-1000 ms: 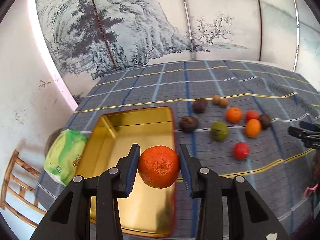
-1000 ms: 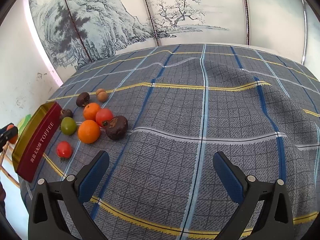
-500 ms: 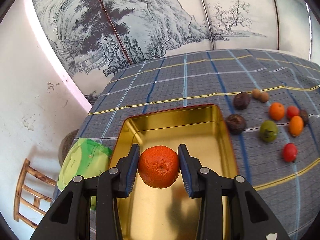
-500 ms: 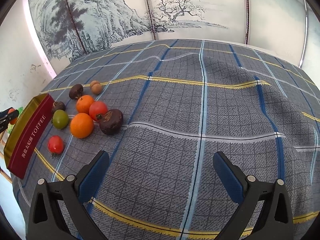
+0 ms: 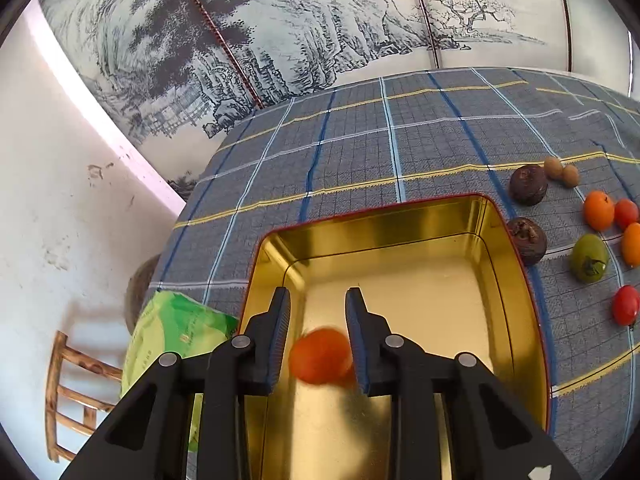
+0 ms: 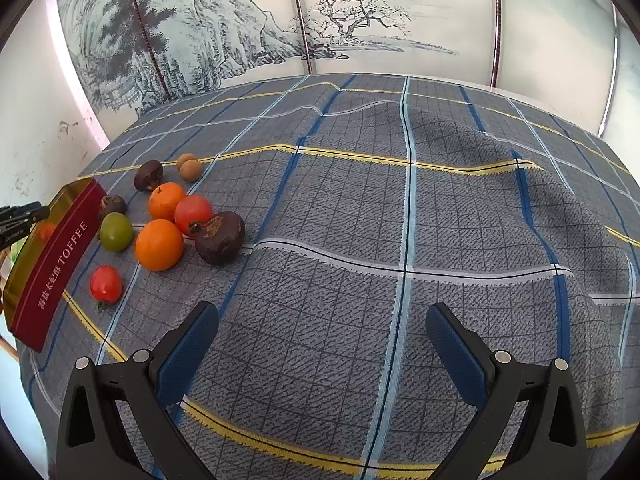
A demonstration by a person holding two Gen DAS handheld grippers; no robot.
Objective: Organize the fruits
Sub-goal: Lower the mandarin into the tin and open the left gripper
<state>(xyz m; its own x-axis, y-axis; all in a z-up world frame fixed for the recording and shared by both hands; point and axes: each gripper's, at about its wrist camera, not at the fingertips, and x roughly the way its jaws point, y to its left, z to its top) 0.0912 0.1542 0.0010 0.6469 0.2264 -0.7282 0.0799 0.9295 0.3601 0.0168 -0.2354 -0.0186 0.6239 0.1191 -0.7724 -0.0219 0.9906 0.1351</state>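
The left hand-held gripper (image 5: 316, 320) has just closed its jaws further and now grips nothing: the round orange mandarin (image 5: 320, 356) it carried has slipped free, a blur dropping inside the gold rectangular metal tin (image 5: 384, 220), so one fruit looks stowed; the right hand-held gripper (image 6: 320, 344) gapes empty, well right of the tin

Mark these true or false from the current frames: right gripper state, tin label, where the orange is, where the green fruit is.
1. The right gripper is open with nothing between its fingers. True.
2. The tin has TOFFEE printed on its red side. True.
3. The orange is clamped at the tips of the left gripper. False: it shows blurred below the tips, over the tin's gold floor. The jaws have just been closing, with nothing pressed between them.
4. The green fruit lies inside the tin. False: it lies on the cloth beside the tin, among the other loose fruit.
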